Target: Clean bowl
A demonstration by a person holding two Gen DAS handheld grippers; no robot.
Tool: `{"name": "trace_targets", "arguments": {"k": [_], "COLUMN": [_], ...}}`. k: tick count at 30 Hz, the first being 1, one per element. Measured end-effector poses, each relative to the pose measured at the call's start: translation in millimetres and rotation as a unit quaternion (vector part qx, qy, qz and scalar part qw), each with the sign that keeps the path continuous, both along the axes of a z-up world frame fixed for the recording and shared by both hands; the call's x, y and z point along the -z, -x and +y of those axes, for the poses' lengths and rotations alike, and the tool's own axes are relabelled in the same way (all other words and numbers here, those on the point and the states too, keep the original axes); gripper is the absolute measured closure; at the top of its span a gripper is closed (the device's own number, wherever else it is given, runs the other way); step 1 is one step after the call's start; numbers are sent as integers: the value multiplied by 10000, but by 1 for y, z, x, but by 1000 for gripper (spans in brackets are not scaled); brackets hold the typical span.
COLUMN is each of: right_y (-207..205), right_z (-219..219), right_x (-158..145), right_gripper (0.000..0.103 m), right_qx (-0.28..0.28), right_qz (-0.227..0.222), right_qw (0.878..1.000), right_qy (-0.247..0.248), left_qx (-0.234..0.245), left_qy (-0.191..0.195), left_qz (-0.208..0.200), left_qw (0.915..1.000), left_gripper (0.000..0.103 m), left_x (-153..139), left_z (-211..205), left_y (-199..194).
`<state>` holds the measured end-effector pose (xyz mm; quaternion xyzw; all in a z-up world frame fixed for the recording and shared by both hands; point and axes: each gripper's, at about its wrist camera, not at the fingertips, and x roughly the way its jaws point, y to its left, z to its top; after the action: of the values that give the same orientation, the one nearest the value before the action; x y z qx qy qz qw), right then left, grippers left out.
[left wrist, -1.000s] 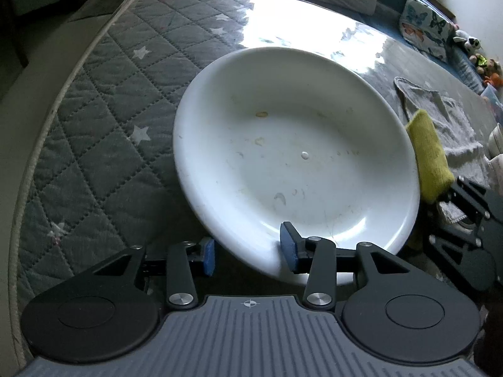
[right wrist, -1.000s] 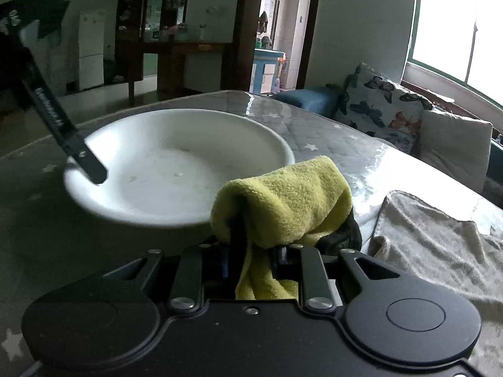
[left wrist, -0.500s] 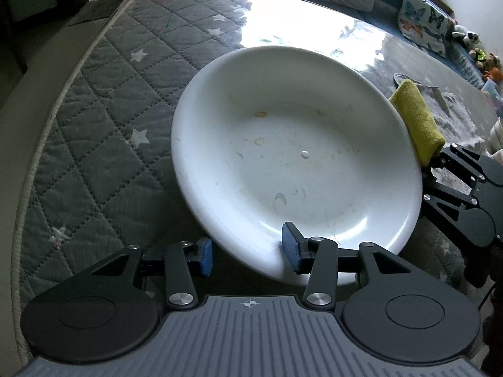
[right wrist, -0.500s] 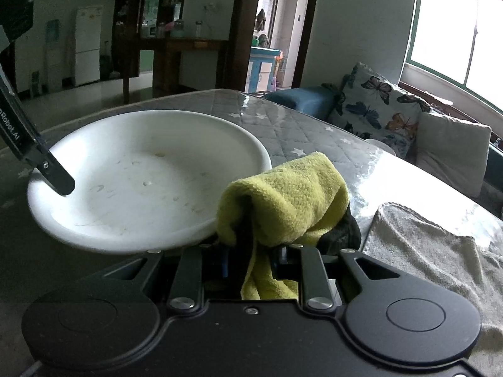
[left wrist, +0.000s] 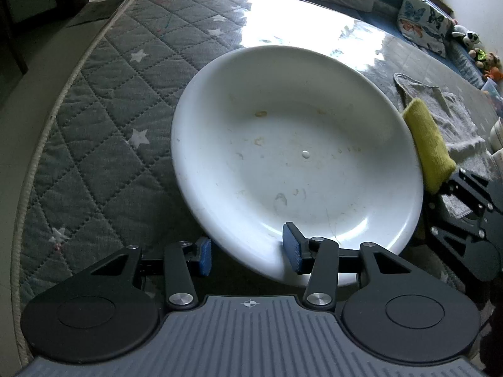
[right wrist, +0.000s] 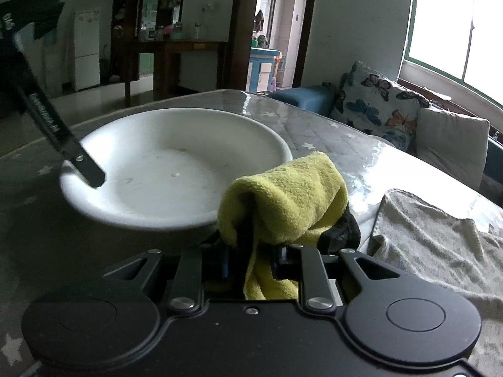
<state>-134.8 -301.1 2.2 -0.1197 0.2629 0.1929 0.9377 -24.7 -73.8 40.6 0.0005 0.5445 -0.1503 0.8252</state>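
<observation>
While our left gripper [left wrist: 248,251] straddles the near rim of the wide, shallow white ceramic bowl [left wrist: 295,157], one blue-padded finger sits inside the bowl and the other outside it, under the rim; the fingers are spread with a gap on each side of the rim, and we cannot tell whether either pad touches the ceramic. That bowl rests on a grey quilted tabletop cover printed with white stars [left wrist: 103,132], under a glossy clear sheet that throws back window light at the far side. Small tan specks and dried smears dot the bowl's inner surface. Our right gripper [right wrist: 251,260], seen from its own camera, has its fingers pressed together on a folded yellow-green terry cloth [right wrist: 289,194], which bulges up over the fingertips just beside the bowl's right rim; from the left wrist view the same cloth [left wrist: 427,144] stands close against the rim's outer edge, though we cannot tell if it touches. A crumpled pale grey towel [right wrist: 433,235] lies on the cover to the right of the cloth. Far right, butterfly-print cushions [right wrist: 377,103] lean on a blue sofa below a bright window.
</observation>
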Motion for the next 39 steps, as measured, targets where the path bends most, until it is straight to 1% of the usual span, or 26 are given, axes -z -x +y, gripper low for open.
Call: {"name": "trace_targets", "arguments": {"k": [8, 19, 38, 39], "right_y": [22, 40, -8, -7], "right_z": [7, 18, 0, -1], "right_x": [-1, -3, -6, -1], "right_gripper": [78, 78, 78, 78], "right_qx": [-131, -393, -166, -150], "right_qz": [20, 26, 4, 8], "right_qw": [9999, 9992, 9999, 9999], "right_qy": [-60, -23, 1, -4], "left_qx": [35, 108, 347, 350], "left_qy": [-36, -114, -334, -347], "left_qz": [-35, -104, -296, -310], "left_qw": [10000, 9998, 9984, 9983], "left_gripper": [54, 52, 47, 47], "left_x": [0, 0, 0, 0], "left_z": [0, -2, -7, -8], "left_y": [1, 2, 3, 4]}}
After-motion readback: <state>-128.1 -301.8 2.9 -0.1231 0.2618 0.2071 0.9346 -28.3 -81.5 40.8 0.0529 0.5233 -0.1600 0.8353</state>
